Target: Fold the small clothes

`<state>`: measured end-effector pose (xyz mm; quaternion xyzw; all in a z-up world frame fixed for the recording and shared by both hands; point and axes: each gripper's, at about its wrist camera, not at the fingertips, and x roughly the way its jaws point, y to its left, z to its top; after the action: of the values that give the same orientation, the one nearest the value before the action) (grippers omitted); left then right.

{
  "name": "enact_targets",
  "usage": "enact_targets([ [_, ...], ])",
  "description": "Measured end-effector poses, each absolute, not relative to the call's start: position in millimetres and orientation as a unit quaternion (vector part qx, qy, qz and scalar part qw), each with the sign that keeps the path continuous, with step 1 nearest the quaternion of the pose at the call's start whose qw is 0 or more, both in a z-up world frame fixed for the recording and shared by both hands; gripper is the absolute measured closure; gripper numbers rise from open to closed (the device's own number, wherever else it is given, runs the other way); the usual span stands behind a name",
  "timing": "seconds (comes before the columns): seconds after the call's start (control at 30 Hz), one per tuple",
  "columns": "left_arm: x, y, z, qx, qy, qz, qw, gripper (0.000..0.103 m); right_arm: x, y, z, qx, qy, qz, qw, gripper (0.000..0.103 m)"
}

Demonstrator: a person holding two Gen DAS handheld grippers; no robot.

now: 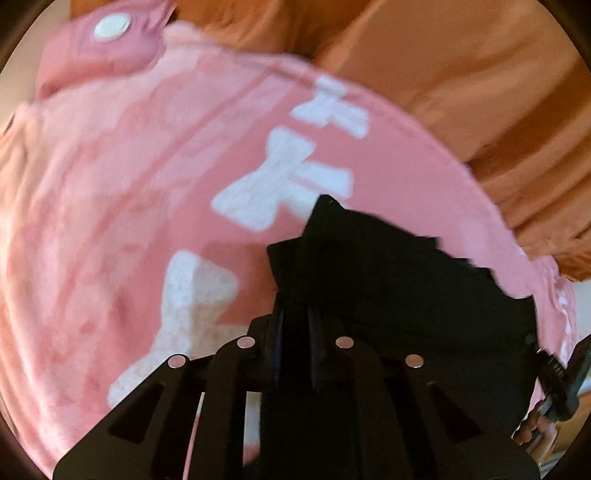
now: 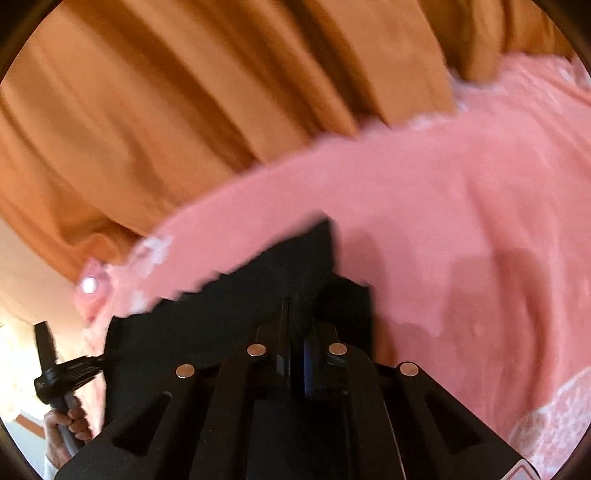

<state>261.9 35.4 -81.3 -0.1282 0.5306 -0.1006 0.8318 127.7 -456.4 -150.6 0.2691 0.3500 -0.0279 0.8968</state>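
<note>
Both views motion-blurred. Left hand-held gripper (image 1: pixel 295 291): jaws closed on black cloth (image 1: pixel 399 280). Right hand-held gripper (image 2: pixel 295 317): jaws likewise clamped on the same cloth's other end. Cloth spans between the two, directly ahead of each. Pink garment (image 1: pixel 155 177) with white bows (image 1: pixel 284 181) lies beyond, on orange sheet (image 2: pixel 184 110).

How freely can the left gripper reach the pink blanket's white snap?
Probably not yet: nothing covers the white snap, but the left gripper is shut on the black garment, as is the right gripper.
</note>
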Motion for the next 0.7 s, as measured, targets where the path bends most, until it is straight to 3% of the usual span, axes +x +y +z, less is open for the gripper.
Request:
enact_targets([
  [0.1,257.7,36.1,-68.6,-0.135,0.517,-0.098,0.839,0.093,133.4,-461.0,-163.2,0.293,0.373,-0.033,0.880,0.101],
  [0.2,261.3,39.9,-70.4,-0.102,0.515,-0.063,0.849,0.103,119.3,-462.2,-139.0,0.270,0.344,-0.035,0.898,0.101],
  [0.3,261.4,46.3,-83.8,-0.105,0.524,-0.062,0.843,0.102,129.6,-469.6,-165.7,0.284,0.395,-0.051,0.872,0.100],
  [0.4,234.3,57.8,-62.3,-0.154,0.516,-0.100,0.837,0.101,110.3,-457.0,-139.8,0.270,0.370,-0.053,0.887,0.088],
  [0.43,221.9,59.7,-54.0,-0.156,0.507,-0.111,0.840,0.089,101.2,-450.1,-129.1,0.255,0.360,-0.054,0.896,0.086],
  [0.47,203.8,60.9,-46.3,-0.152,0.502,-0.119,0.843,0.066,88.8,-441.9,-118.3,0.235,0.355,-0.053,0.903,0.070],
  [0.5,190.1,62.0,-43.5,-0.152,0.501,-0.123,0.843,0.055,77.4,-436.1,-112.5,0.224,0.354,-0.053,0.906,0.048],
  [0.53,176.2,63.6,-43.5,-0.156,0.501,-0.127,0.842,0.047,61.6,-430.8,-111.2,0.218,0.360,-0.052,0.906,0.043],
  [0.7,129.7,59.2,-80.5,-0.172,0.533,-0.131,0.818,0.045,17.0,-420.5,-153.2,0.289,0.441,-0.021,0.849,0.043],
])
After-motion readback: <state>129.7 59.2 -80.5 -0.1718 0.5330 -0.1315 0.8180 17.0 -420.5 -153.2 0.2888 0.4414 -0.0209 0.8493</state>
